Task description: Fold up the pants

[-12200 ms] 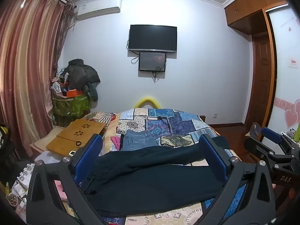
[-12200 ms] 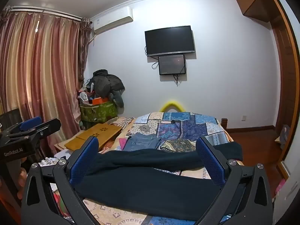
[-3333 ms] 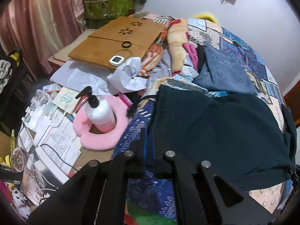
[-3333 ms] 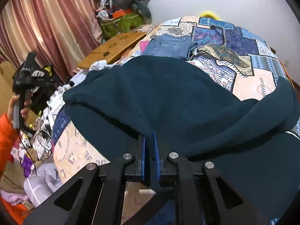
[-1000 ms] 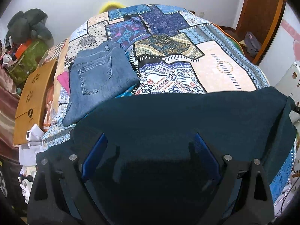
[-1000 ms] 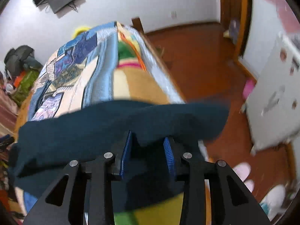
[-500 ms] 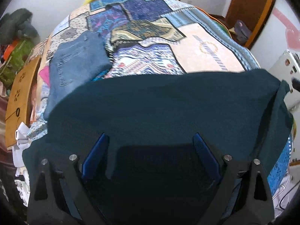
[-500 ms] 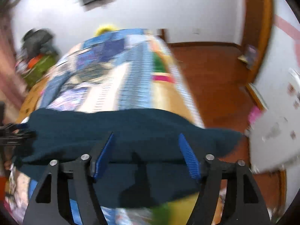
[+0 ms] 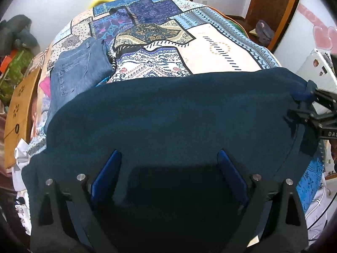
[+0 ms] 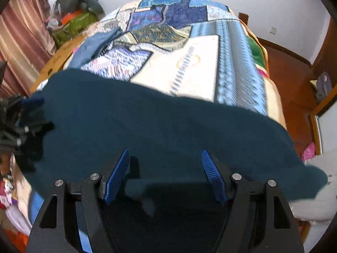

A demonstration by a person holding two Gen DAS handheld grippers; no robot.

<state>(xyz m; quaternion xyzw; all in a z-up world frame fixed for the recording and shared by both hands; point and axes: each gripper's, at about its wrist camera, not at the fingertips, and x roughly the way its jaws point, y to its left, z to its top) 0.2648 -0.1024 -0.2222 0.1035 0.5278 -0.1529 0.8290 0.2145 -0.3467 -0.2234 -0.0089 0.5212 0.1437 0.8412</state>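
Here, dark teal pants (image 9: pixel 168 113) lie spread across the near end of the bed (image 9: pixel 221 48), over a patchwork quilt (image 9: pixel 147 31). Folded jeans (image 9: pixel 73 73) sit farther up the bed on the left, apart from the gripper fingers.

Left gripper (image 9: pixel 169 176): points steeply down over the pants; jaws wide apart, blue pads clear of the cloth on both sides. Nothing clamped. The pants run under and beyond the fingers, in shadow close to the camera.

Right gripper (image 10: pixel 166 174): also angled down over the pants, jaws apart at a middling width, nothing gripped. A low ridge of teal cloth lies between the pads near their base; the pads do not press on it. View is motion-blurred.

From the left wrist, the right gripper shows at the pants' right edge, one blue pad touching or just at the hem; contact unclear. From the right wrist, the left gripper is a blurred dark shape at the pants' left edge.
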